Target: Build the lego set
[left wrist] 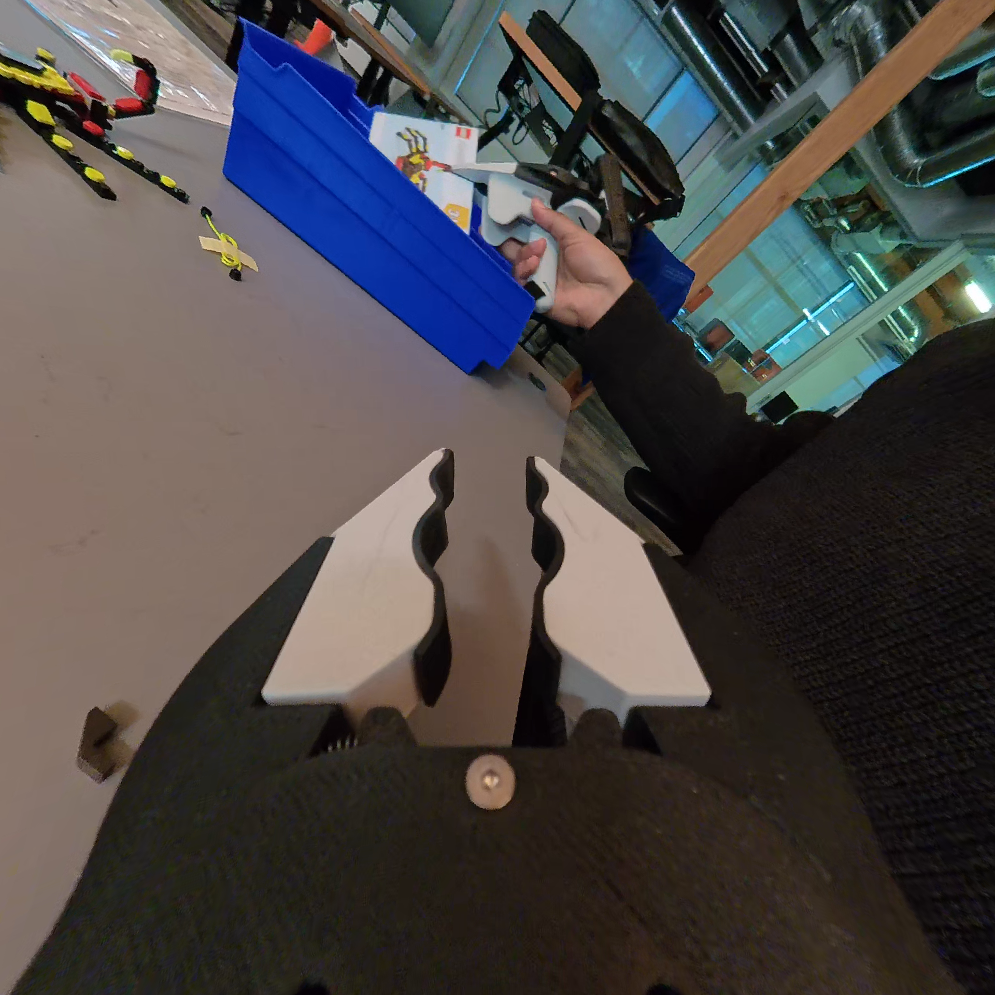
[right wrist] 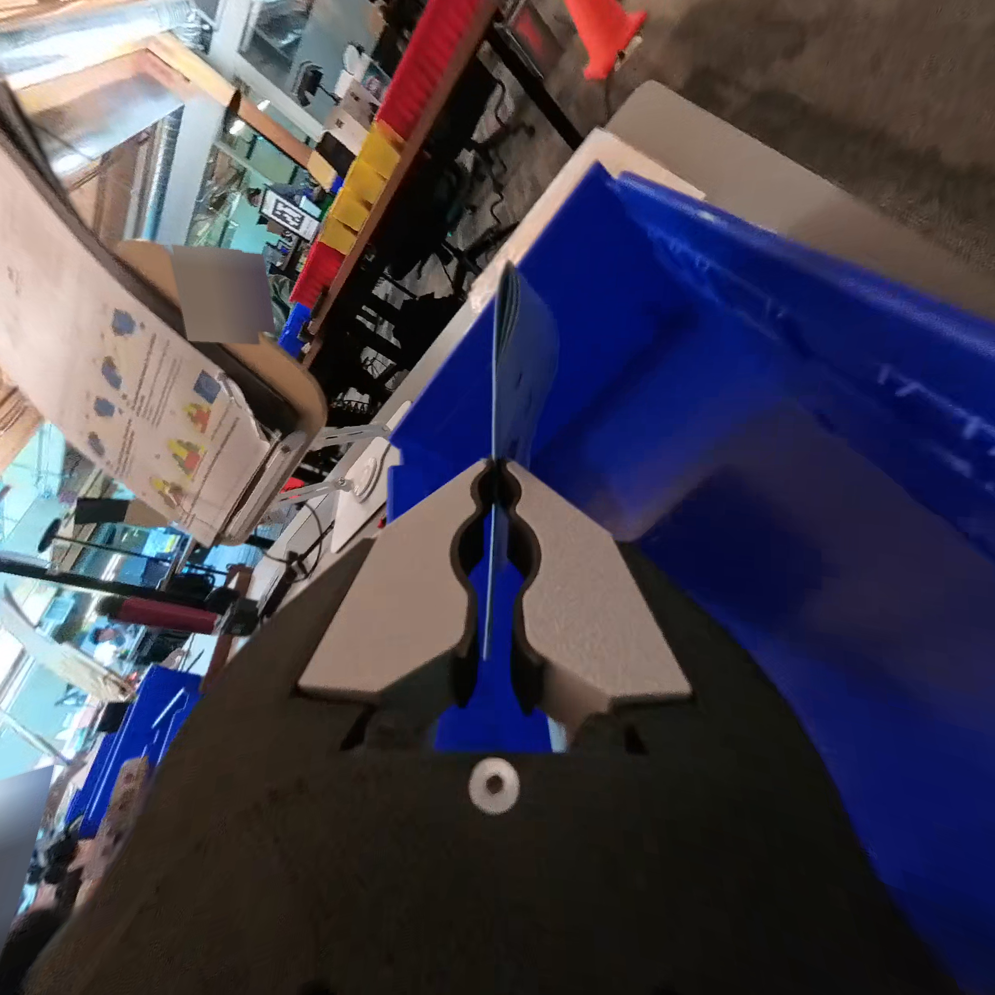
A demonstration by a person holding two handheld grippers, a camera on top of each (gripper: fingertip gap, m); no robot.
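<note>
left gripper (left wrist: 490, 457): fingers spread, nothing between them, only bare grey bench (left wrist: 161, 431) under the gap; near the bench edge.
right gripper (right wrist: 498, 474): fingers pressed together on a thin booklet (right wrist: 511, 344), seen edge-on, pads pinching it at the tips.
booklet: over the open blue bin (right wrist: 754, 377); in the left wrist view it stands out of the bin at 12 o'clock from the left gripper, white cover with a red and yellow figure (left wrist: 425, 156).
right hand (left wrist: 570, 269): dark sleeve, wrapped round the right gripper's handle, at the bin's near end.
blue bin: on the bench, at 11 to 12 o'clock from the left gripper, well apart from it.
bench, 10 o'clock: black, yellow and red brick model (left wrist: 81, 107); nearer, a yellow cord taped down (left wrist: 229, 250).
bench, 8 o'clock: small dark block (left wrist: 99, 743), blurred.
</note>
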